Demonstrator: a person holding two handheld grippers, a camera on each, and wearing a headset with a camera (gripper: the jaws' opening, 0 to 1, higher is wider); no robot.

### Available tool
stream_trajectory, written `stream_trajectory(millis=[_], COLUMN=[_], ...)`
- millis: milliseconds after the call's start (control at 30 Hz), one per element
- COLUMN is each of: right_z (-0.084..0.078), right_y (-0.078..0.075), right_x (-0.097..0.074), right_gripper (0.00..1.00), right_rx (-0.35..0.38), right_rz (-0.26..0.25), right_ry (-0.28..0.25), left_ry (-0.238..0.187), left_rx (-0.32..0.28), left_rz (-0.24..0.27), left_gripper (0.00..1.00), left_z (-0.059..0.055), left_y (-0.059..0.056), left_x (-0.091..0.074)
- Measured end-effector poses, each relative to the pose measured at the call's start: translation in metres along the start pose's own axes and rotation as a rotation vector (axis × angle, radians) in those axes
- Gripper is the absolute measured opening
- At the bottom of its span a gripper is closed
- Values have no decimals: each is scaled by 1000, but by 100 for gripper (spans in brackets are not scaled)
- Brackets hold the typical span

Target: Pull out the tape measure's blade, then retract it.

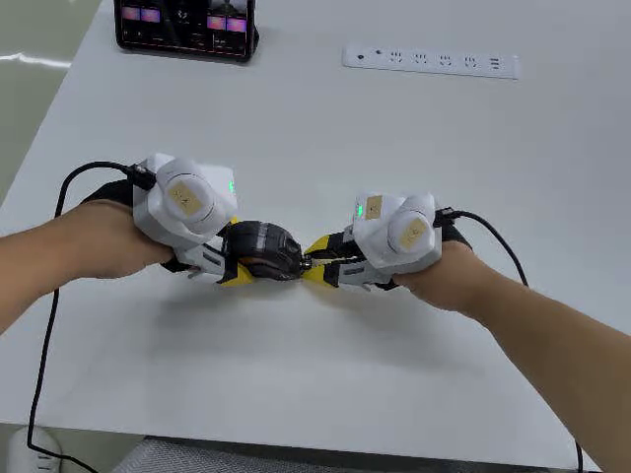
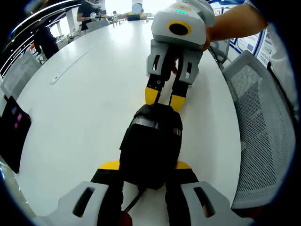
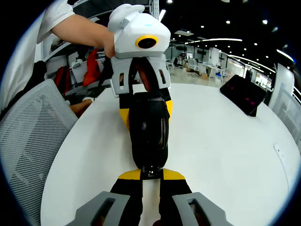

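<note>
Black, rounded tape measure point(image 1: 264, 251) held between the grippers, low over the white bench point(image 1: 296, 118); left gripper point(image 2: 146, 165) fingers clamped on its case, right gripper point(image 3: 151, 176) fingers pinched on the blade tip point(image 3: 150, 170) at the case mouth. Judgement: pull straight, level, slowly; keep case pinned

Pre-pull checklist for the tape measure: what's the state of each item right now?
1. Left gripper clamped on the tape measure: ok, its jaws are on both sides of the case.
2. Right gripper on the blade tip: the jaws are nearly closed around it; firm pinch cannot tell.
3. Start state: ok, blade tip at the case mouth, nothing pulled out yet.
4. Pull path: ok, the table is bare beyond the right gripper.
5. Cable behind the right gripper: snag risk cannot tell.
</note>
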State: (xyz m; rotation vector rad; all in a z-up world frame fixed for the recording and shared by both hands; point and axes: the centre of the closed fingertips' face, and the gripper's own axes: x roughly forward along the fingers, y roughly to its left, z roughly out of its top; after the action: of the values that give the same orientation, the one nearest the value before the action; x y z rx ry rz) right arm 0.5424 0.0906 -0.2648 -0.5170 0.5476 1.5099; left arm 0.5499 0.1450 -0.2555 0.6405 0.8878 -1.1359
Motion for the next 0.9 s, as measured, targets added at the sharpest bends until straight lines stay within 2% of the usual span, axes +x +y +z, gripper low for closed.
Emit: stream_trajectory(millis=[367, 900], right_z=[-3, -15], right_y=[0, -1], right_x=[-3, -23], right_gripper=[9, 9], right_rx=[-7, 4], right_rz=[-15, -39], right_ry=[4, 10], left_ry=[2, 0], left_rx=[0, -10], left_rz=[-2, -4], left_gripper=[29, 29], left_z=[0, -1], left_y=[0, 0], left_x=[0, 0])
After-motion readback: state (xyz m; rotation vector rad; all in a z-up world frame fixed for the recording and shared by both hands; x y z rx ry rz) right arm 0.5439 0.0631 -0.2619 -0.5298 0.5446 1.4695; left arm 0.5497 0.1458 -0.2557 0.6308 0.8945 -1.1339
